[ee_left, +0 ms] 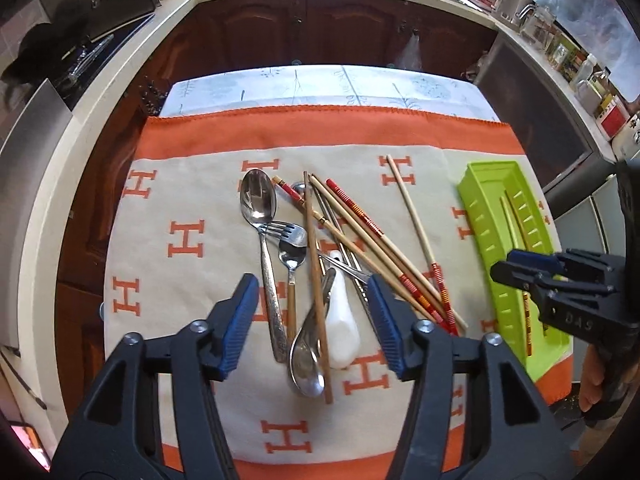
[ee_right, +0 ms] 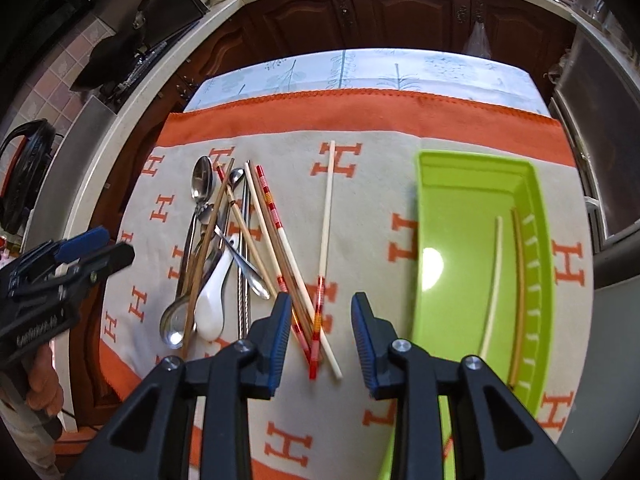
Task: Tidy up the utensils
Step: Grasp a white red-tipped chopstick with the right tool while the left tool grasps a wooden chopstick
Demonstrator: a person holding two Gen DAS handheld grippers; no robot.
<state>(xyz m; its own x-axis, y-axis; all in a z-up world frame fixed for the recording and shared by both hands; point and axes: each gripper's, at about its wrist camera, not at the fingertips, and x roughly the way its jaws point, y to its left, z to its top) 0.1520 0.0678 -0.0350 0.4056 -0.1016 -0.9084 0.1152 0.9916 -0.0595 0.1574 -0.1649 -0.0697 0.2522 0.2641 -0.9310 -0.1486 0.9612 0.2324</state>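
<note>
Overhead, label by label:

Cloth: cream woven blanket (ee_left: 192, 184) with orange H letters and an orange border, spread flat over a pale leaf-printed table cover (ee_left: 320, 88).

Pile: jumbled utensils (ee_left: 312, 264) at the blanket's centre, crossing and touching one another.

Metal pieces: one large polished spoon (ee_left: 258, 200) bowl-up at the far side, one fork (ee_left: 286, 232), one small spoon (ee_left: 292, 258), one deep ladle-shaped spoon (ee_left: 306, 364) nearest; further handles too tangled to count.

Ceramic: one white soup spoon (ee_right: 214, 296), smooth and glossy.

Chopsticks: several slim wooden ones, some with red-and-yellow banded ends (ee_right: 314, 340); one pale chopstick (ee_right: 326, 216) lying apart, right of the pile.

Tray: lime-green plastic (ee_right: 472, 176), rectangular, ribbed along its right wall, at the blanket's right side; two chopsticks (ee_right: 516, 280) inside, lying lengthwise.

Left gripper (ee_left: 312, 312): black claw, ribbed blue pads spread wide above the pile, holding nothing.

Right gripper (ee_right: 320, 332): spread likewise, empty, above the banded ends, just left of the tray.
</note>
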